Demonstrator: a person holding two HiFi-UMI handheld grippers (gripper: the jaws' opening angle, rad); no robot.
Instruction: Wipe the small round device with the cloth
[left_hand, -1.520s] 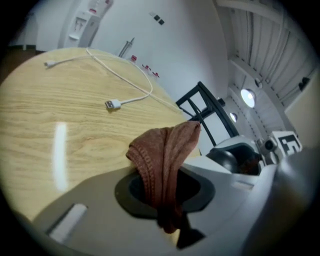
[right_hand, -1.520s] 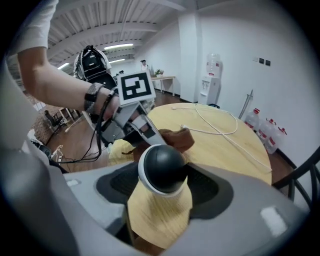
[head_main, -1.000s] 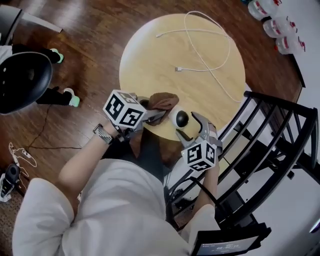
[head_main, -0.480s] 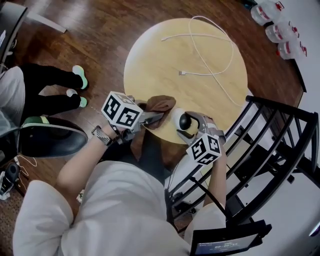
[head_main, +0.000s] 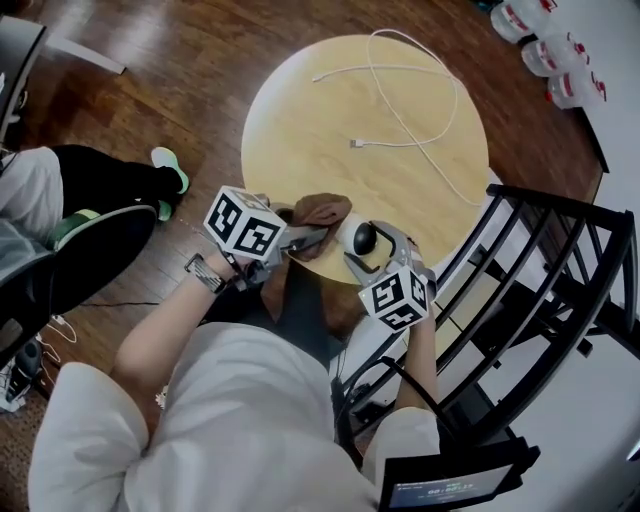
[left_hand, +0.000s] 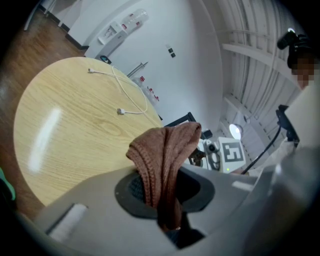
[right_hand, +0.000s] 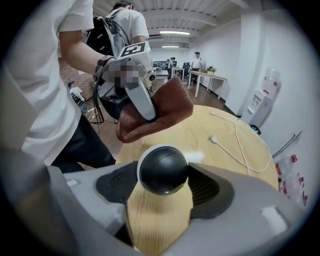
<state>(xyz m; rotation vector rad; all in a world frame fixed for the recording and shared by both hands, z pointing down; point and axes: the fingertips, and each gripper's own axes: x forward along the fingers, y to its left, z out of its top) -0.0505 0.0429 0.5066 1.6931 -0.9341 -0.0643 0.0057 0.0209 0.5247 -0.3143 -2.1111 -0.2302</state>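
Holding the cloth (head_main: 322, 210) beside the small round device (head_main: 361, 237)

We hold the left gripper (head_main: 316, 237) with its jaws pressed together on a fold of the brown cloth. The rest of the cloth bunches up out of the jaws and lies over the near edge of the round wooden tabletop (head_main: 330, 110).

Our right gripper (head_main: 367, 246) points steeply down at the small round device, a white body with a black dome. It stands on the tabletop close to that same near edge, just to the right of the cloth. We cannot tell whether cloth and device touch. The right jaws have just been closing and the device sits between them. They stand wide, with a pad against each side of the dome.

A white cable (head_main: 420, 115) lies in loose loops across the far part of the tabletop, well apart from both grippers. A black metal frame (head_main: 560, 270) stands to our right. Beyond it, several bottles (head_main: 545, 45) stand by the wall. At the left, another person's legs (head_main: 95, 175) rest on the wooden floor (head_main: 160, 60).
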